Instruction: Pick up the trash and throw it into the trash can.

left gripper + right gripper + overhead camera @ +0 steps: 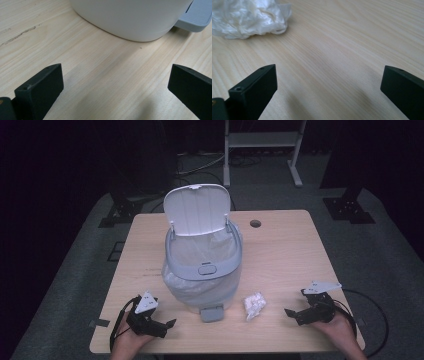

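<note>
While the light wooden table (285, 250) carries a grey-white pedal bin (202, 270) at its middle, lid up and lined with a clear plastic bag that looks empty, a crumpled white plastic wad (253, 305) lies just right of the bin's base. It sits left of the right gripper (295, 312), the nearer tool, well apart from it. Both that and the left gripper (167, 325) rest with jaws spread wide, holding nothing.

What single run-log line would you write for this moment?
left tool: open, empty | right tool: open, empty | crumpled plastic wad: on table, beside pedal bin | bin lid: up
</note>
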